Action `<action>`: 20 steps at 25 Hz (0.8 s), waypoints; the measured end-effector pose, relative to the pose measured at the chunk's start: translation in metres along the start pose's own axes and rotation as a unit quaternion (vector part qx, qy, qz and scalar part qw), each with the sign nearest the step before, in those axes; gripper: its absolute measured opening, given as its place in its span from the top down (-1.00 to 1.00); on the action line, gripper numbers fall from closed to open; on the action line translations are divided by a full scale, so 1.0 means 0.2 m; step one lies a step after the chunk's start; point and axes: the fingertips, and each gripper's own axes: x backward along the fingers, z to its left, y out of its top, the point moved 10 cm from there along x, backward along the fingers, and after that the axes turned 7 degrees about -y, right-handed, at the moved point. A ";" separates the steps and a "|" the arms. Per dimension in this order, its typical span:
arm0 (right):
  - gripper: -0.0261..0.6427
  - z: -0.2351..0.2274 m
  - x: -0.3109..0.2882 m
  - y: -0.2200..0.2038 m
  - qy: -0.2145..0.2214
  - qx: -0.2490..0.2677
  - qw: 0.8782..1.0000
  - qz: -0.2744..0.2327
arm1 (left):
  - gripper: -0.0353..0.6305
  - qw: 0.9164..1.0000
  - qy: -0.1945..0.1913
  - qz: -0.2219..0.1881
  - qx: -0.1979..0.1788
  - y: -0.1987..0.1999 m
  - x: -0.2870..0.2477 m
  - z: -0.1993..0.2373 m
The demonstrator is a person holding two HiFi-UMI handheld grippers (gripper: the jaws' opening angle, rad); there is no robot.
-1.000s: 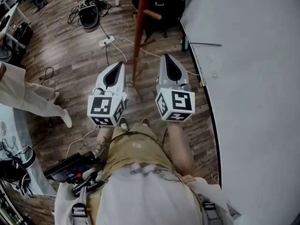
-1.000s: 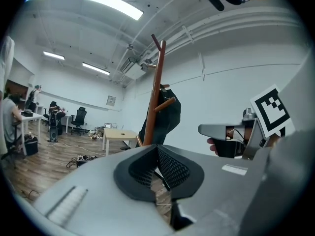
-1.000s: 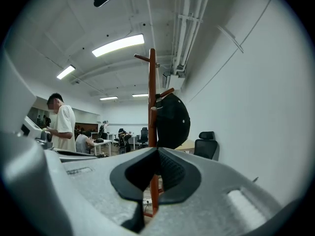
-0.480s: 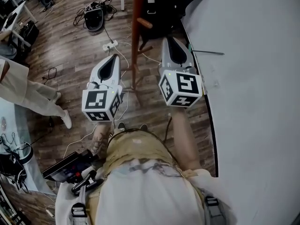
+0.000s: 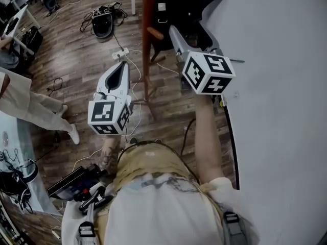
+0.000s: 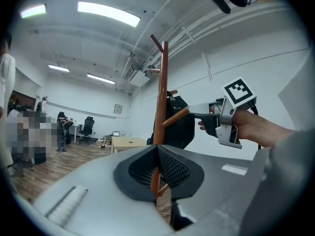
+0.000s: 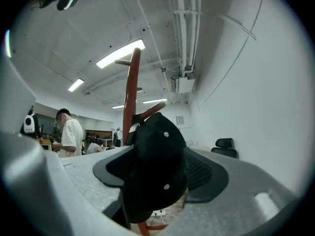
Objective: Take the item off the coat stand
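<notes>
A black cap (image 7: 157, 156) hangs on a peg of the brown wooden coat stand (image 7: 130, 97). My right gripper (image 7: 162, 181) is raised to it; its jaws are opening and stand wide, with the cap between them and neither pad pressing on it. In the head view the right gripper (image 5: 186, 37) reaches toward the cap (image 5: 189, 4) beside the stand's pole (image 5: 148, 34). My left gripper (image 5: 122, 68) hangs lower, left of the pole, shut and holding nothing. The left gripper view shows the stand (image 6: 161, 97), the cap (image 6: 177, 122) and the left gripper (image 6: 157, 176).
A large white surface (image 5: 276, 111) fills the right side. Cables and a power strip (image 5: 120, 51) lie on the wooden floor near the stand's base. A person in light trousers (image 5: 30, 111) stands at the left; another in a white shirt (image 7: 71, 136) is beyond the stand.
My right gripper has risen and moved forward to the cap, and its jaws have opened. The left gripper has shifted only slightly.
</notes>
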 end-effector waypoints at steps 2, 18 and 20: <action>0.06 -0.02 -0.03 0.00 0.013 -0.001 1.000 0.012 | 0.90 1.000 0.000 0.001 0.002 -0.01 0.01 0.00; 0.90 -0.02 0.03 0.13 -0.084 0.080 0.990 -0.083 | 0.90 1.000 0.009 -0.005 0.008 -0.05 0.04 0.03; 0.90 -0.06 0.02 0.17 -0.101 0.079 0.987 -0.096 | 0.90 1.000 0.007 -0.006 0.008 -0.04 0.04 0.03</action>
